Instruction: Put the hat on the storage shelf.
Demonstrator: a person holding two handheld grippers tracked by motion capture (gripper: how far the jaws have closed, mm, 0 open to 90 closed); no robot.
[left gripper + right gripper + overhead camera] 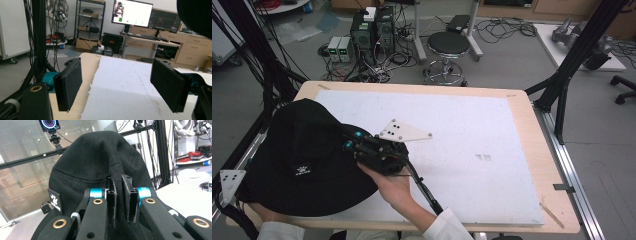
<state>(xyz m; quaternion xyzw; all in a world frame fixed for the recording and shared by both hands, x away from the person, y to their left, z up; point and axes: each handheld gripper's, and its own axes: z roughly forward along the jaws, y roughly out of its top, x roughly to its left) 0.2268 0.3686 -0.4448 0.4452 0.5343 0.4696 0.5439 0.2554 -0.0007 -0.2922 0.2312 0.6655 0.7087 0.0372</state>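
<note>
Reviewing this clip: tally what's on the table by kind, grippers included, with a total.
Black hat: 1
White mat: 1
Grippers: 2, the left gripper and the right gripper
Total: 4

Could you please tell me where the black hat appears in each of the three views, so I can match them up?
High view: the black hat lies at the table's left, near edge.
Left gripper view: a dark curve at the top right corner, probably its brim.
Right gripper view: centre, pinched in the jaws.
Shared landmark: the white table mat.
</note>
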